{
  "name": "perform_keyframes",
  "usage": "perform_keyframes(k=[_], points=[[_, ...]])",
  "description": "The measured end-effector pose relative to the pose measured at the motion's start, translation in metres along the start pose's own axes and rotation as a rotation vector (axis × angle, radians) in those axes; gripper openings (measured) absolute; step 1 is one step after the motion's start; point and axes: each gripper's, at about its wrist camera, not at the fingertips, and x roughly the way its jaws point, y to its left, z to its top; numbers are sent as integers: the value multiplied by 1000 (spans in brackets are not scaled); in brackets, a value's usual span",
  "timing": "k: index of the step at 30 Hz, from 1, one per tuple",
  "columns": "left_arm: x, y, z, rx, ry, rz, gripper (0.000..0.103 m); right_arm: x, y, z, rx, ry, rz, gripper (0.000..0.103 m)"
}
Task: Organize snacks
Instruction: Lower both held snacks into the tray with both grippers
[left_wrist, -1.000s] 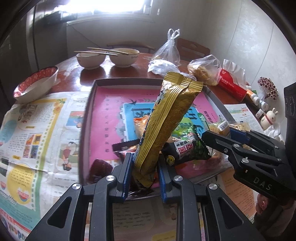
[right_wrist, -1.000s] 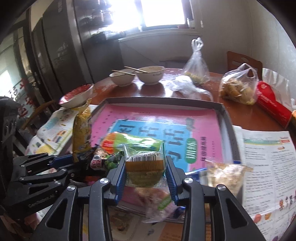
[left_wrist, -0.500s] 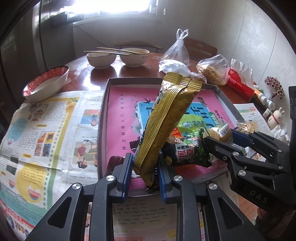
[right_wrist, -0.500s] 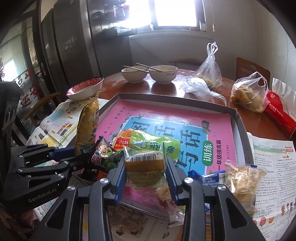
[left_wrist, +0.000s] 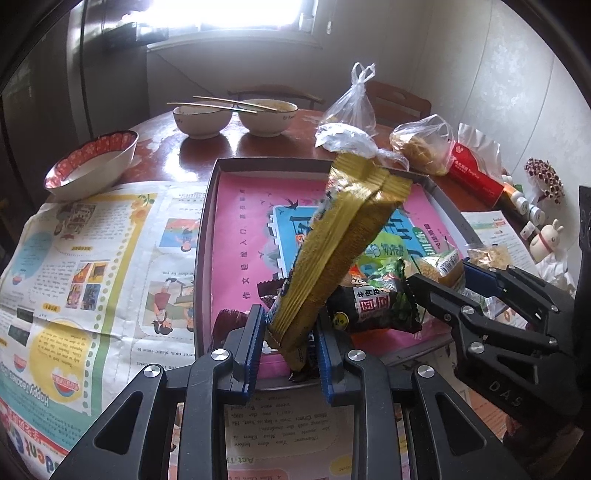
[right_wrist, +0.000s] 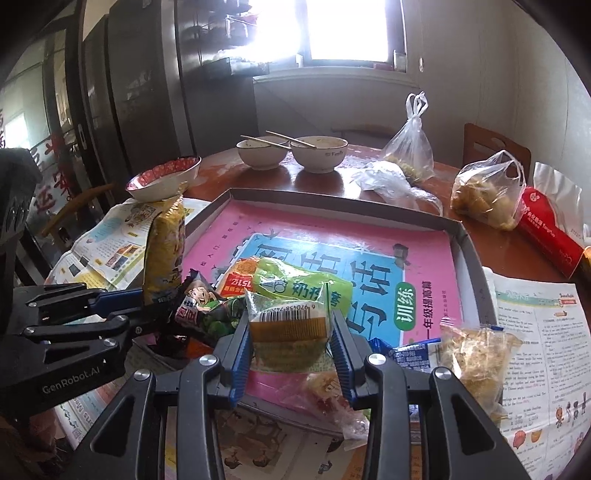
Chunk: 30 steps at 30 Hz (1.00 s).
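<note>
Up close in the left wrist view, the left tongs (left_wrist: 290, 341) pinch the lower end of a tall gold snack packet (left_wrist: 343, 251), which leans up over the near edge of the grey tray (left_wrist: 204, 258); the right tongs (left_wrist: 439, 275) enter from the right beside a dark green-and-black packet (left_wrist: 373, 306); bowls (left_wrist: 201, 120) sit far back on the tabletop (left_wrist: 162, 147). From the right wrist view, the right tongs (right_wrist: 291, 341) clamp a clear-wrapped cake packet (right_wrist: 290, 332) above the tray's near edge, just in front of a green packet (right_wrist: 303, 288) lying on the tray's pink lining; the left tongs (right_wrist: 147, 295) hold the gold packet upright at the tray's left corner.
</note>
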Motion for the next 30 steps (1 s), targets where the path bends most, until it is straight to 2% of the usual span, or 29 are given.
perform_keyframes(k=[5,17,30], points=[[-3,-1,1,1,-8,-8,27,-1,3,-4,-22,-11,-29,40],[-4,-3,1,0,-12,-12,28,-7,-3,-6,17,-22,4,42],[-2,-7,1,3,-13,-34,39,-13,-11,-7,61,-33,-10,50]])
